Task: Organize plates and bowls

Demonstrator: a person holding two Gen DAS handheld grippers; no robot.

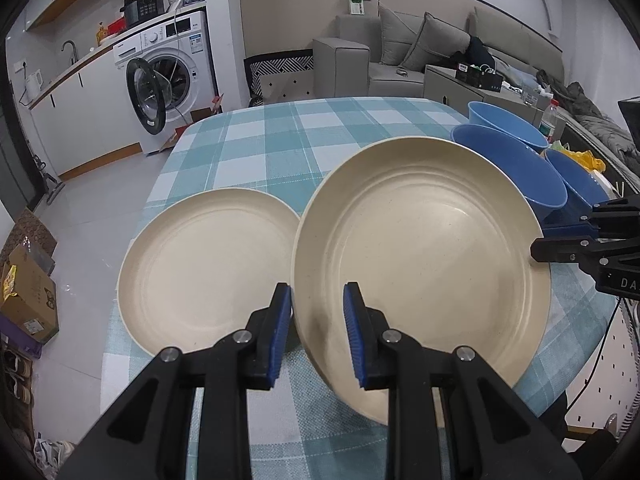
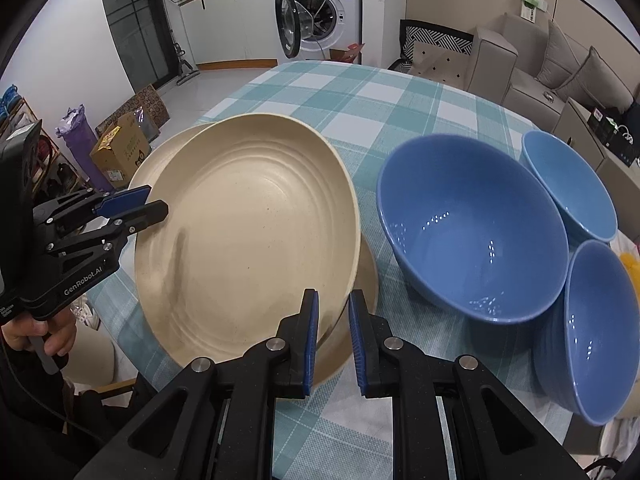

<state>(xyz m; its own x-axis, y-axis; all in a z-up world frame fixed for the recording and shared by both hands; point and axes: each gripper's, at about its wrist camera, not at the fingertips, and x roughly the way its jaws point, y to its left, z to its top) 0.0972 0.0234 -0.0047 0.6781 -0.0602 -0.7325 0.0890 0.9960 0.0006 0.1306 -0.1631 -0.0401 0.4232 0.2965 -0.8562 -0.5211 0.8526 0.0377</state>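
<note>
A cream plate [image 1: 420, 248] is lifted and tilted above the checked table; it also shows in the right wrist view [image 2: 248, 236]. My left gripper [image 1: 318, 334] is shut on its near rim. My right gripper [image 2: 334, 340] grips the opposite rim of the same plate and shows at the right of the left wrist view [image 1: 560, 240]. A second cream plate [image 1: 208, 272] lies flat on the table to the left. Another cream plate [image 2: 366, 280] lies under the lifted one. Three blue bowls [image 2: 472, 224] [image 2: 568, 184] [image 2: 596, 328] stand to the right.
The table [image 1: 280, 136] has a teal checked cloth and its left edge drops to the floor. A washing machine [image 1: 168, 72] with its door open stands beyond. A grey sofa [image 1: 420, 48] is behind the table. Boxes [image 1: 28, 300] lie on the floor.
</note>
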